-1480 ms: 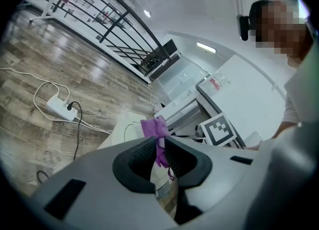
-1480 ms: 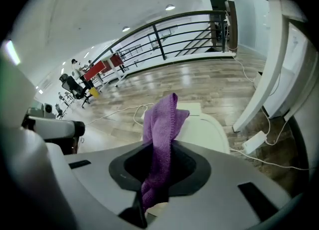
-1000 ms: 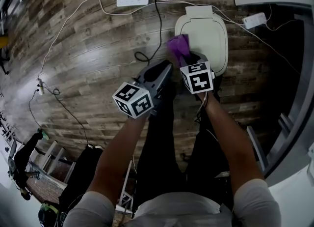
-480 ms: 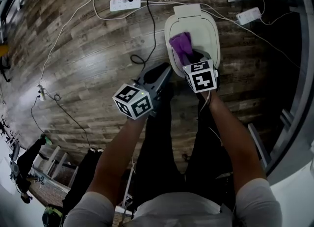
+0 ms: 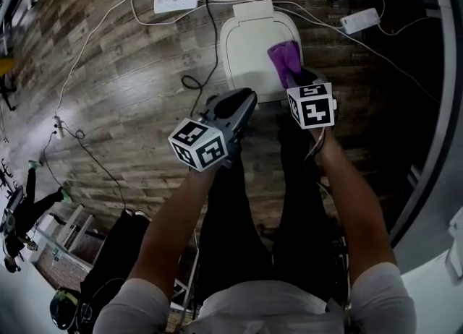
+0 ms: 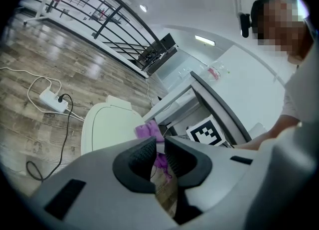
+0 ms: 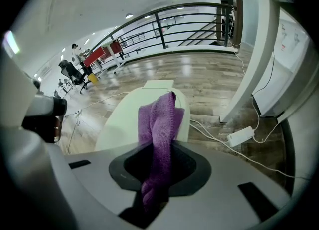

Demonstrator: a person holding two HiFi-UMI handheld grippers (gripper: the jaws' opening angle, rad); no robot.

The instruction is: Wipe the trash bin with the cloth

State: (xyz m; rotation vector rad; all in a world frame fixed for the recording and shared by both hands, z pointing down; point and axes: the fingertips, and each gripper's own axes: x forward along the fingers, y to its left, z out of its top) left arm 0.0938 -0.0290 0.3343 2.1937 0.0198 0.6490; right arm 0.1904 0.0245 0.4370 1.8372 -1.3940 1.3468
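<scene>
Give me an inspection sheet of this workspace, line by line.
Surface: wood-plank floor.
Job's things: trash bin, lid shut; purple cloth over the lid's right side, contact unclear.
Clutter: nothing seen near the bin.
Grippers: left hand-held gripper, jaws a narrow gap apart, nothing between; right hand-held gripper clamped on the cloth.
Cables: white power strip with a black cable looping left of the bin; second white strip to its right.
Surroundings: black railing, white column.
</scene>
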